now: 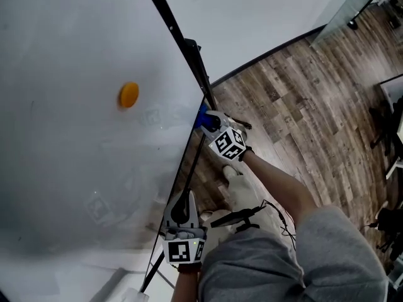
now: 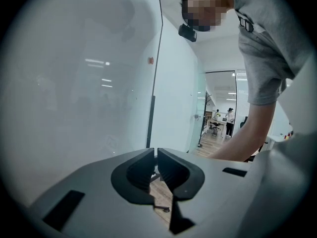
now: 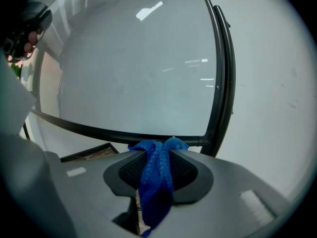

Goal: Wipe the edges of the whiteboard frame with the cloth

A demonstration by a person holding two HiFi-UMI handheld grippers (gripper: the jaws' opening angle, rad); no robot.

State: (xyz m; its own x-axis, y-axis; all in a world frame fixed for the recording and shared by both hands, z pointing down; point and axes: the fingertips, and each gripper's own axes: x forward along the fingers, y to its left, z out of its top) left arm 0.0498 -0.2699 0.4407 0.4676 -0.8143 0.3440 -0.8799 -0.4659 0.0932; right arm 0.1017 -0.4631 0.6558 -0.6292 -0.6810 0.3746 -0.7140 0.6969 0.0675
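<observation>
The blue cloth [image 3: 154, 177] is pinched between the pressed-together fingers [image 3: 190, 170] of the right gripper [image 3: 157, 155]. A bunched tuft stands out past the fingertips and meets the black whiteboard frame [image 3: 226, 73] close to one of its corners. From the head view, the right gripper [image 1: 211, 121] holds the cloth [image 1: 202, 116] against the whiteboard frame [image 1: 189, 49] about halfway along its long edge. The left gripper [image 1: 181, 211] sits further down the same edge, against the frame. In its own view, the left gripper [image 2: 155, 157] has its fingers [image 2: 178, 172] drawn nearly together with only a slit between them. The frame's dark edge runs down toward that slit, but I cannot tell whether they nip it. An orange magnet [image 1: 128, 95] sits on the board face, well inside the frame. The cloth looks soft, light and knitted, so it should fold around the thin edge rather than skate off. The frame is stiff and narrow. The present hold, mid-cloth with a short tuft showing, seems sensible, since a longer tail would likely flop and miss the edge.
</observation>
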